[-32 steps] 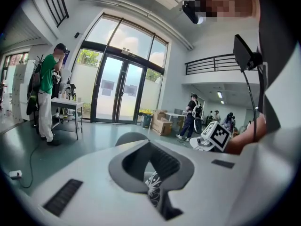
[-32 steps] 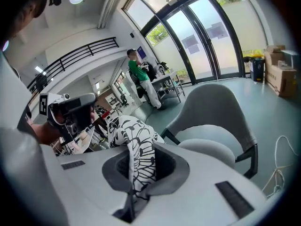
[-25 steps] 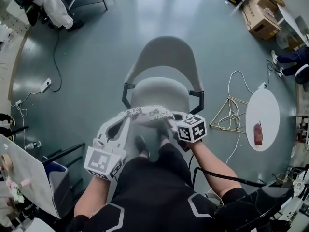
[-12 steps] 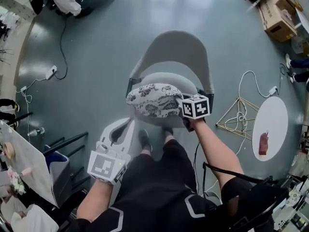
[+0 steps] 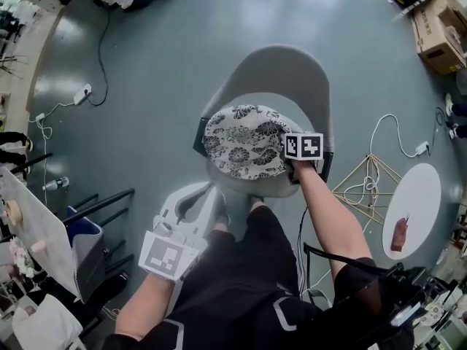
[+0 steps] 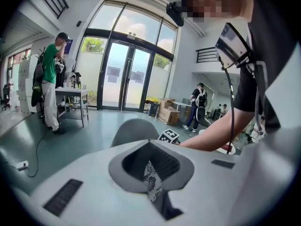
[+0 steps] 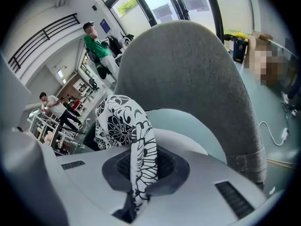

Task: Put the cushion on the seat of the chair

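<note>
The round black-and-white flowered cushion lies spread over the seat of the grey chair, in front of its curved backrest. My right gripper is at the cushion's right edge and is shut on a fold of its cloth. The backrest rises just behind that fold. My left gripper sits lower left, its tip at the cushion's near-left edge. Its jaws stand nearly together, with a strip of the patterned cloth in the slit between them.
The person's legs stand right in front of the chair. A round white table and a wire frame with cable are to the right. Cardboard boxes are far right, a power strip is left, and a blue bin is near left.
The cushion went from hanging edge-on between both grippers before the chair to lying flat on the seat. The right gripper carried it forward and down. The left gripper shifted only a little.
</note>
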Available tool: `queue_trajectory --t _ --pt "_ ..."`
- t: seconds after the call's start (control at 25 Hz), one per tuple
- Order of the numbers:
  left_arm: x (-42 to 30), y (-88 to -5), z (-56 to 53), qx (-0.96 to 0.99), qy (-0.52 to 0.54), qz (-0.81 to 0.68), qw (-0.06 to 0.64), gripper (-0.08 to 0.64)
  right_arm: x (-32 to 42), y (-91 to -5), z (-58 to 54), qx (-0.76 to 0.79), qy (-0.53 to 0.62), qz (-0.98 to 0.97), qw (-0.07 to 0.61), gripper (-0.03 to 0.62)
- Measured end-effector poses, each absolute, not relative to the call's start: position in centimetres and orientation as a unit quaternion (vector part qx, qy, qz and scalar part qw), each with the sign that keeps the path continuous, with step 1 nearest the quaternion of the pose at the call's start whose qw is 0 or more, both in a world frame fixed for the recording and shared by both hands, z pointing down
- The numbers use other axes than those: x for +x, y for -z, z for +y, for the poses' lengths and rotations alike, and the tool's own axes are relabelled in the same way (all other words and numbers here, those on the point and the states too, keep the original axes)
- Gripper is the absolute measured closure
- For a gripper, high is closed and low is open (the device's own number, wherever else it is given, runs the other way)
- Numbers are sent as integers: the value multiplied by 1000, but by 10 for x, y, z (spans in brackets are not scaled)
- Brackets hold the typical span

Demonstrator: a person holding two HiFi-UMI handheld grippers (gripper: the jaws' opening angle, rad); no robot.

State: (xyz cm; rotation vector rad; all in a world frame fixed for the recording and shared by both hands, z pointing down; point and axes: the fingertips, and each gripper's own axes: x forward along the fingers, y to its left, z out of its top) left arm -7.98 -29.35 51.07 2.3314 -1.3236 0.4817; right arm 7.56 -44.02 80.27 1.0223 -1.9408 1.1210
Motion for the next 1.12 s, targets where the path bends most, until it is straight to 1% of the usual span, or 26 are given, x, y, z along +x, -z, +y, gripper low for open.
queue_trajectory --t 0.32,0.52,0.72,0.92,0.96,1.0,1.04,1.08,1.12 --pt "-77 -524 -310 827 -185 -484 218 551 95 -863 -471 414 -459 -697 364 574" --pt "-79 -540 -310 818 -200 -488 230 551 116 -905 -479 435 -449 -666 407 574" --pt "-79 -551 -310 816 -209 -484 237 551 134 -933 -483 458 -479 -627 409 574" --pt "-75 -558 -306 814 -215 -480 249 551 127 -934 -488 448 -421 -670 416 569" --pt "-74 -560 -306 813 -215 -480 250 551 126 -933 -490 449 -409 -679 412 554" --pt "-73 -561 -306 813 -216 -479 251 551 124 -932 -492 449 -400 -687 408 490" --pt "-72 -562 -306 813 -217 -479 250 551 122 -931 -493 446 -392 -696 405 387" --pt "-71 -563 -305 814 -218 -478 250 551 119 -930 -492 441 -382 -704 405 316" --pt "-70 -563 -305 814 -219 -476 249 551 117 -928 -491 437 -368 -713 408 310"
